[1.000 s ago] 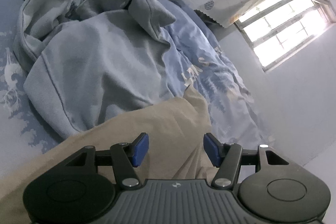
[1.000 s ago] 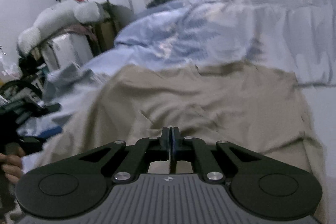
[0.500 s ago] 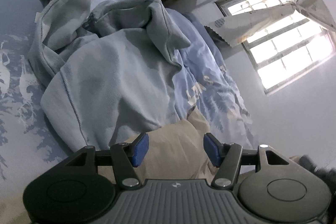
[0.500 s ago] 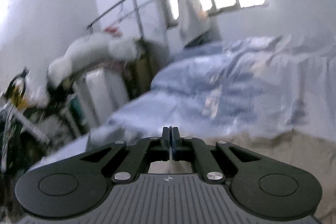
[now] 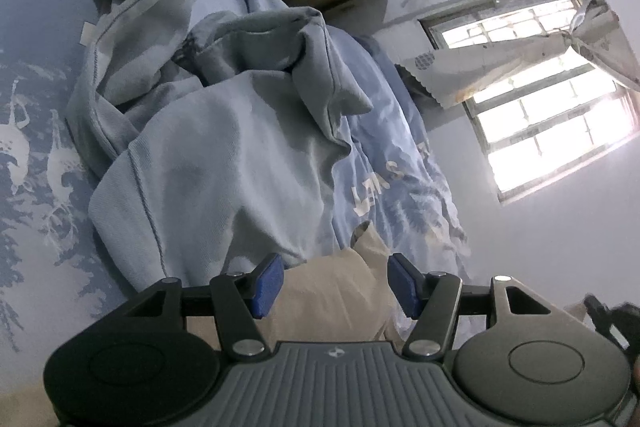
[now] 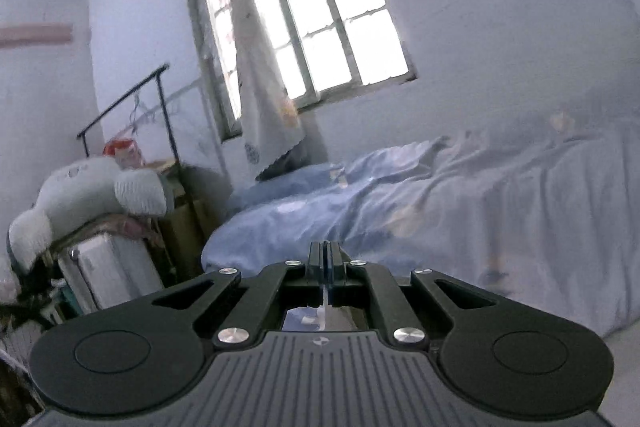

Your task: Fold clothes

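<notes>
In the left wrist view a crumpled light-blue sweatshirt (image 5: 224, 163) lies on the patterned blue bedsheet (image 5: 36, 163). A beige garment (image 5: 332, 291) lies just ahead of my left gripper (image 5: 336, 285), under and between its blue pads (image 5: 268, 283). That gripper is open and the pads stand clear of the cloth. My right gripper (image 6: 325, 255) is raised above the bed and shut. A thin pale strip of cloth (image 6: 325, 301) hangs from between its fingers, and beige fabric shows below them. A dark shape at the right edge of the left wrist view looks like the right gripper (image 5: 612, 315).
A rumpled blue duvet (image 6: 360, 211) covers the bed up to the wall under the barred window (image 6: 320, 27). A curtain (image 6: 264, 99) hangs there. To the left stand a clothes rail (image 6: 124, 103) and a white plush toy (image 6: 80, 195) on stacked white boxes.
The right gripper has risen, still shut; its view went from the beige garment up to the window. In the left view the beige garment has drawn back, uncovering more sweatshirt and sheet.
</notes>
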### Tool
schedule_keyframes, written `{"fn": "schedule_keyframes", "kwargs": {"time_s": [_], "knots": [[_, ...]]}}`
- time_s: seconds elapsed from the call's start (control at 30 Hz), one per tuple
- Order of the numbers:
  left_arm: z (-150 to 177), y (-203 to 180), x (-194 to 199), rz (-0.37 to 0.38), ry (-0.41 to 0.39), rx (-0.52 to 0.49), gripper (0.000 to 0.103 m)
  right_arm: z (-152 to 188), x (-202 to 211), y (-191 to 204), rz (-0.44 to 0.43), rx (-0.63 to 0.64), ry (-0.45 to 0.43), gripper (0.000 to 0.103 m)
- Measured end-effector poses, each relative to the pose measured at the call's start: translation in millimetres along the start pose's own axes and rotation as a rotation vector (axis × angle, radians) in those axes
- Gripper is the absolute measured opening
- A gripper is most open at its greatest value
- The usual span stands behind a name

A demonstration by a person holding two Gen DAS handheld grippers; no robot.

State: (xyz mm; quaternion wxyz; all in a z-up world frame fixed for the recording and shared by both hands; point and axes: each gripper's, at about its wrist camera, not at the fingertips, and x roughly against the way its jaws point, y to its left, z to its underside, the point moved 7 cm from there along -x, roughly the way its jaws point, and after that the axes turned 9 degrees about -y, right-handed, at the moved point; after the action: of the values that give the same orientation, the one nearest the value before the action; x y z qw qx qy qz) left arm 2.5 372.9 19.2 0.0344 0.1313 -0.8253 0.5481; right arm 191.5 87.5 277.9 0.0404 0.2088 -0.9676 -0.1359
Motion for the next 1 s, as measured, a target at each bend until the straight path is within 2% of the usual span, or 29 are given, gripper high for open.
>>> {"fn": "schedule_keyframes", "kwargs": {"time_s": [0.2, 0.37, 0.57, 0.73, 0.77, 0.8, 0.87, 0.9, 1.0], "knots": [[-8.4, 5.0, 2.1, -0.006, -0.024, 0.012, 0.057, 31.7, -57.5, 72.9, -0.111, 0.086, 0.084, 0.002], [-14.2, 8.6, 3.8, -0.011, -0.031, 0.023, 0.057, 91.8, -93.8, 121.2, -0.149, 0.217, 0.211, 0.002], [-25.9, 14.3, 8.0, -0.017, -0.047, 0.028, 0.057, 178.1, -125.8, 126.7, -0.110, 0.350, 0.401, 0.002], [-31.5, 17.3, 8.6, -0.017, -0.050, 0.029, 0.057, 212.1, -140.2, 128.4, -0.130, 0.386, 0.464, 0.003], [-31.7, 17.6, 8.5, -0.017, -0.049, 0.029, 0.057, 215.3, -141.8, 130.6, -0.135, 0.394, 0.478, 0.004], [-32.0, 17.7, 7.9, -0.018, -0.049, 0.030, 0.057, 217.9, -143.2, 132.7, -0.139, 0.400, 0.489, 0.011], [-32.2, 17.2, 7.6, -0.016, -0.051, 0.033, 0.057, 214.3, -142.6, 136.2, -0.136, 0.396, 0.471, 0.033], [-32.6, 16.6, 7.6, -0.014, -0.052, 0.031, 0.057, 209.6, -138.0, 136.5, -0.144, 0.381, 0.449, 0.037], [-35.4, 15.2, 9.1, -0.012, -0.055, 0.024, 0.057, 192.7, -121.4, 131.2, -0.148, 0.318, 0.414, 0.040]]}}
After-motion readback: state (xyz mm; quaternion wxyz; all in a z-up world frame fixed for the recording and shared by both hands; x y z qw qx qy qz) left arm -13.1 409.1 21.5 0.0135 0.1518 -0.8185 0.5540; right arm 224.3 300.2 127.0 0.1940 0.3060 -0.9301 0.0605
